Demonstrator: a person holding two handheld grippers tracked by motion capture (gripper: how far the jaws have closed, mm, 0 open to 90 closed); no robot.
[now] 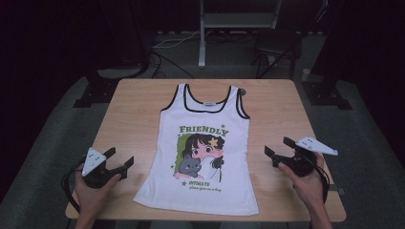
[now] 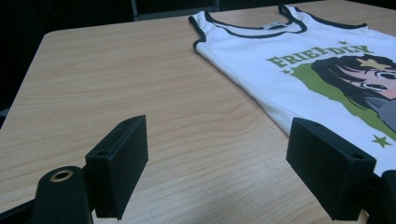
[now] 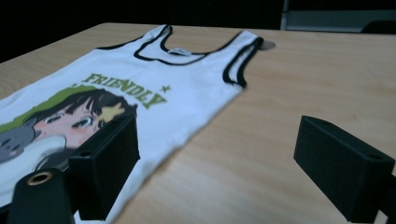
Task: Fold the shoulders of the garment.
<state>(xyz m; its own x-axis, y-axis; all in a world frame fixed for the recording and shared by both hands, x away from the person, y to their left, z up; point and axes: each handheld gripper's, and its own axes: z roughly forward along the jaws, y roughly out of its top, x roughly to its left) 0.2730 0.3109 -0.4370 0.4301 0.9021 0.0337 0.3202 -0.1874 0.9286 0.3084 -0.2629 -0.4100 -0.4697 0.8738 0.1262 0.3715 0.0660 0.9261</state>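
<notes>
A: From the high view first. White tank top flat in the middle of the table, well apart from both tools. Left gripper off the shirt's left edge, right gripper off its right edge, each over bare wood. Risks?

B: Likely a pinch of the top layer alone, so only half the shirt lifts. Possibly a drag that bunches the print, if one side pulls before the other.

A: Left gripper view next.

B: Jaws spread wide, nothing between them but bare table. Tank top ahead and toward the right jaw, with its side edge running close by that jaw's tip. No touch visible.

A: Trouble there?

B: Probably a miss of the side seam, or a jaw tip pushing the cloth into a wrinkle before closing.

A: Right gripper view.

B: Jaws also spread wide and empty. Tank top ahead on the left jaw's side, its edge passing behind that jaw. Touching or just above: cannot tell. Bare wood before the right jaw.
</notes>
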